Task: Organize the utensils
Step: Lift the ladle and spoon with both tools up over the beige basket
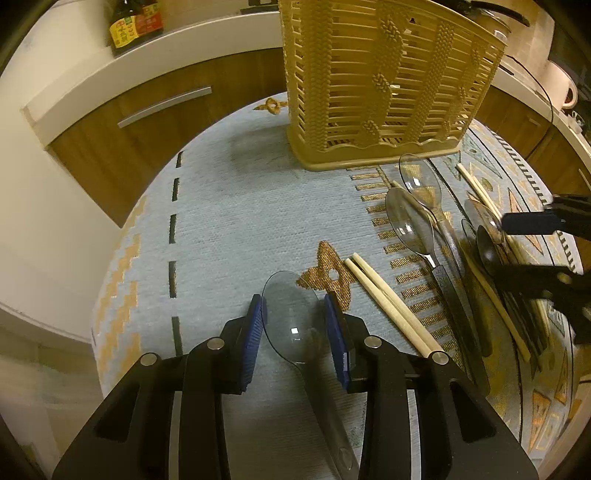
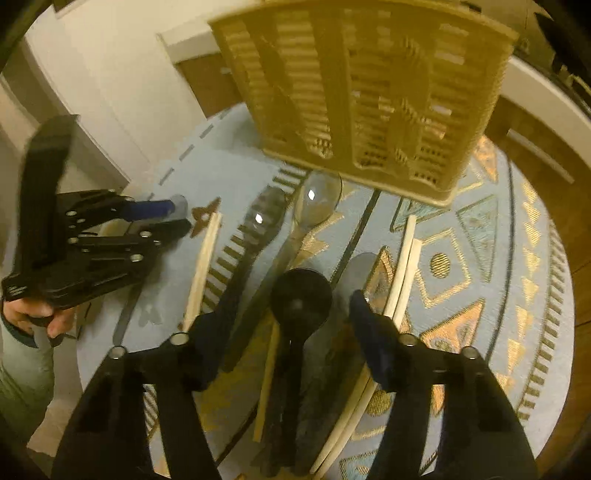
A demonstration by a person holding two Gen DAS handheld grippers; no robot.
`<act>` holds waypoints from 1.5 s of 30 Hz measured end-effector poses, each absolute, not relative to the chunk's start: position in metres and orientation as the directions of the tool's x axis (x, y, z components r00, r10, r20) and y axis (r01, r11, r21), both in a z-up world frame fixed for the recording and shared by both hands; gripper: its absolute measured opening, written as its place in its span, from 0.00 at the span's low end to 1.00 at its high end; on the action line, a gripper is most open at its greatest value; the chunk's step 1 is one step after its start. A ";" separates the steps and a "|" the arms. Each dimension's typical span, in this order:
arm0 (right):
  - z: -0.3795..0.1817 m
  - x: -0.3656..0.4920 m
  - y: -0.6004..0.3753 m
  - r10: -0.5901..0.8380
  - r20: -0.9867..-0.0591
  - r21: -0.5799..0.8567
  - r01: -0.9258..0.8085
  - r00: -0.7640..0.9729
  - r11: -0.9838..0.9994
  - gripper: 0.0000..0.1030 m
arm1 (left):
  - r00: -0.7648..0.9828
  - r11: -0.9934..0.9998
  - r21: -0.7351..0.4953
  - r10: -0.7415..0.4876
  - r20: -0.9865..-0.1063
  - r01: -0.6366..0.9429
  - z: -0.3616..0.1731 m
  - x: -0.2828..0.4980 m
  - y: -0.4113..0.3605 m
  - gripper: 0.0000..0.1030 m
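Note:
My left gripper [image 1: 295,314] is shut on the bowl of a clear plastic spoon [image 1: 291,328], whose handle runs back under the gripper, just above the patterned tablecloth [image 1: 221,221]. My right gripper [image 2: 284,314] stands open astride a black spoon [image 2: 301,295] lying on a pile of utensils; its pads do not touch it. The tan slatted utensil basket [image 1: 388,85] stands upright at the far side of the table. Two more clear spoons [image 1: 410,221] and a pair of pale chopsticks [image 1: 388,306] lie between the grippers.
More chopsticks [image 2: 404,266] lie right of the black spoon. Behind the round table run wooden cabinets with a metal handle [image 1: 164,107], sauce bottles [image 1: 135,22] on the counter and a white mug [image 1: 561,85]. The table's edge curves close on the left.

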State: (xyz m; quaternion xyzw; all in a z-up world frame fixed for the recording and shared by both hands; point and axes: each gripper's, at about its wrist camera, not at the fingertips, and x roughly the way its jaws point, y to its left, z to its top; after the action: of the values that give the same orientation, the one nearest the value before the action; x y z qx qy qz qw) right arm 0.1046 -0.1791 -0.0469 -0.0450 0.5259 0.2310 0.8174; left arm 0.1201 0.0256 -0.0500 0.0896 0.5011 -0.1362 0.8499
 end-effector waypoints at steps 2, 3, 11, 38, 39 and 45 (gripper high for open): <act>-0.053 0.110 -0.178 0.348 -0.885 0.194 -0.435 0.308 0.879 0.43 | 0.462 0.945 0.014 -0.146 -0.875 0.326 -0.050 0.120 0.026 0.31; -0.055 0.112 -0.177 0.343 -0.890 0.193 -0.434 0.301 0.880 0.38 | 0.462 0.945 0.014 -0.147 -0.875 0.328 -0.050 0.119 0.026 0.31; -0.058 0.101 -0.161 0.275 -0.898 0.082 -0.483 0.343 0.872 0.33 | 0.474 0.948 0.009 -0.151 -0.867 0.317 -0.049 0.120 0.026 0.30; 0.129 0.075 -0.224 0.329 -0.423 0.086 -0.324 0.844 0.942 0.33 | 0.877 0.924 -0.116 -0.382 -0.292 0.365 0.156 0.081 0.016 0.29; 0.133 0.079 -0.224 0.319 -0.404 0.083 -0.313 0.858 0.946 0.33 | 0.886 0.927 -0.116 -0.375 -0.274 0.356 0.162 0.086 0.017 0.29; 0.155 0.113 -0.224 0.236 -0.277 0.059 -0.229 0.931 0.972 0.33 | 0.936 0.945 -0.132 -0.319 -0.148 0.301 0.185 0.109 0.012 0.29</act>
State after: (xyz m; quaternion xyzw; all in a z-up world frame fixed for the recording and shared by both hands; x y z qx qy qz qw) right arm 0.1134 -0.2242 0.1551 0.0128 0.1424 0.1183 0.9826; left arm 0.1094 0.0119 0.1853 -0.0536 0.0841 -0.1576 0.9824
